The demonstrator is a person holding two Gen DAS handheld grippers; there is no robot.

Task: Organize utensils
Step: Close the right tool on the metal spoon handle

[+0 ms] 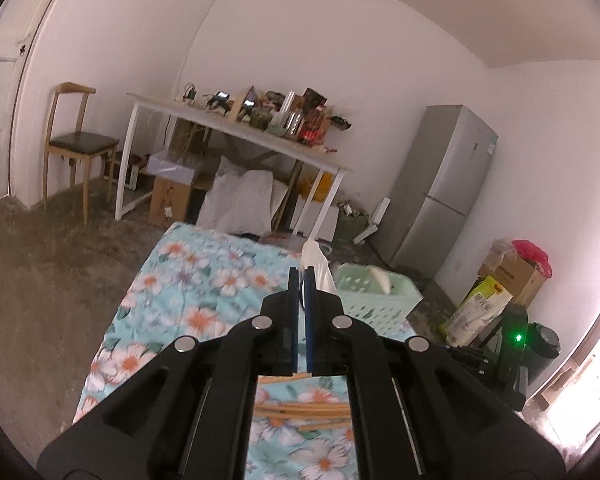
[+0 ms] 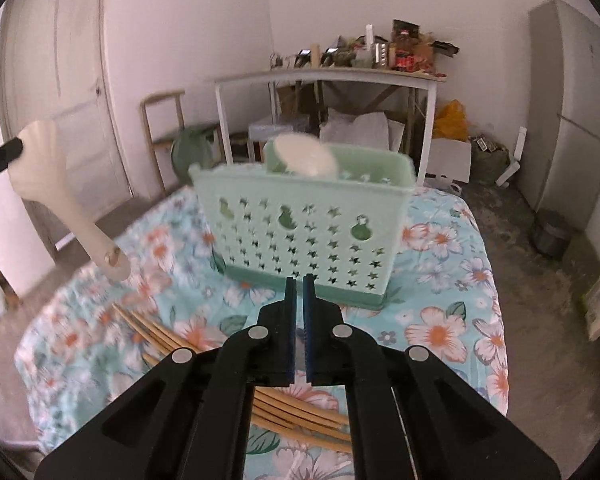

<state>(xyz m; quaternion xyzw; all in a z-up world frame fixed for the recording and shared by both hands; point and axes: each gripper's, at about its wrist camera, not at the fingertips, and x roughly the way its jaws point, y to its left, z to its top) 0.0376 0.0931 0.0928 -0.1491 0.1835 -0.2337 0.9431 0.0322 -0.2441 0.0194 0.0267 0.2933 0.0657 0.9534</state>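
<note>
Mint-green utensil basket [image 2: 304, 232], star and gourd cutouts, darker green base. Cream-white rice paddle [image 2: 56, 184] at left, another cream-white spoon [image 2: 306, 156] in basket. Pale tan bamboo chopsticks [image 2: 296, 416] near. Tablecloth [image 2: 444, 320] light blue, white and orange flowers, green leaves. Black grippers, left [image 1: 302, 276] and right [image 2: 299, 280], blue pads [image 2: 309, 320]. Far: silver-grey fridge [image 1: 440, 184], white-framed table [image 1: 236, 128], brown wooden chair [image 1: 76, 140].

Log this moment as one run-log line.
left claw: shut on white rice paddle, lifted | right claw: shut, empty | green caddy: holds one white utensil | chopsticks: on tablecloth
</note>
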